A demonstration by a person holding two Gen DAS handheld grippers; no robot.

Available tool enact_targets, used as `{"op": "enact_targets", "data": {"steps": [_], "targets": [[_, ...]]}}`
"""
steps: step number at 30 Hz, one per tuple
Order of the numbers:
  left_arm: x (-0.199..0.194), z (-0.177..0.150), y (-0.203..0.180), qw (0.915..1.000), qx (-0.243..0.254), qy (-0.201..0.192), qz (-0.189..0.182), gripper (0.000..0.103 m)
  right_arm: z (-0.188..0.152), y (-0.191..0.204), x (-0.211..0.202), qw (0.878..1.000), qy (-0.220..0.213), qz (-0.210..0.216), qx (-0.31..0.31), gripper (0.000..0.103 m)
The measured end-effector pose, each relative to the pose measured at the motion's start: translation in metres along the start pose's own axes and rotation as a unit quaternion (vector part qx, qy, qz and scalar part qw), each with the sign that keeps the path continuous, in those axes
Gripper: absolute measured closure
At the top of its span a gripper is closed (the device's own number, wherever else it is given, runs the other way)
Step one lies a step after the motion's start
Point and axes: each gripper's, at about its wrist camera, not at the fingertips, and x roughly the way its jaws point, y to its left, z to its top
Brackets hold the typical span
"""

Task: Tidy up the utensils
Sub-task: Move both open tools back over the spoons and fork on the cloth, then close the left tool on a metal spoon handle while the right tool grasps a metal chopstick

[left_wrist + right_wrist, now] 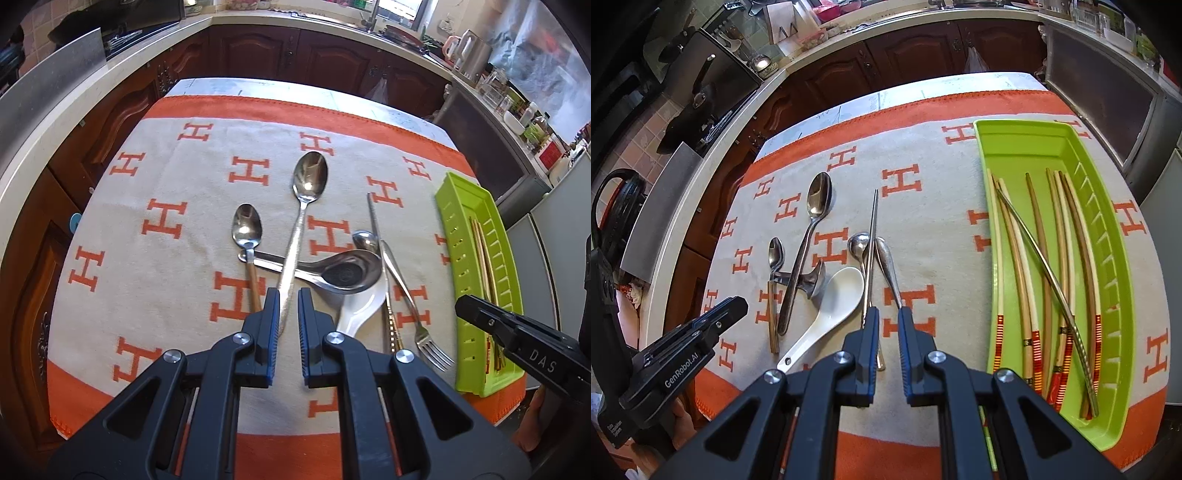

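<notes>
Only the right wrist view shows the chopsticks [1039, 266] inside the green tray [1115, 439], right of the nearly closed, empty right gripper [888, 315]. The left gripper [288, 295], likewise near-shut and holding nothing, hovers over the long spoon [301, 229]; bare cloth [147, 295] lies to its left.

Both grippers point steeply downward. The left gripper [288, 295] has its jaws nearly closed, a narrow gap between the blue pads [274, 325]. The right gripper [888, 314] is likewise nearly closed, its jaws empty.
</notes>
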Motion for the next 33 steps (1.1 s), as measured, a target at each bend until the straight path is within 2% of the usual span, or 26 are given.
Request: {"op": "enact_targets", "data": {"steps": [8, 16, 20, 26, 33], "targets": [[0.014, 0.006, 0.022, 0.9998, -0.021, 0.007, 0.002, 0.096, 0.010, 0.004, 0.016, 1.000, 0.011, -0.002, -0.002, 0.093], [0.031, 0.012, 0.048, 0.9987, -0.045, 0.019, -0.016, 0.096, 0.023, 0.004, 0.028, 1.000, 0.014, 0.011, 0.002, 0.093], [0.041, 0.015, 0.058, 0.9972, -0.052, 0.032, -0.042, 0.096, 0.025, 0.005, 0.042, 0.999, 0.034, 0.025, 0.003, 0.093], [0.046, 0.019, 0.055, 0.9967, -0.039, 0.033, -0.062, 0.096, 0.016, 0.012, 0.059, 0.998, 0.058, 0.035, -0.008, 0.093], [0.053, 0.038, 0.035, 0.9962, -0.001, 0.025, -0.083, 0.096, 0.022, 0.011, 0.067, 0.998, 0.046, 0.035, -0.001, 0.093]]}}
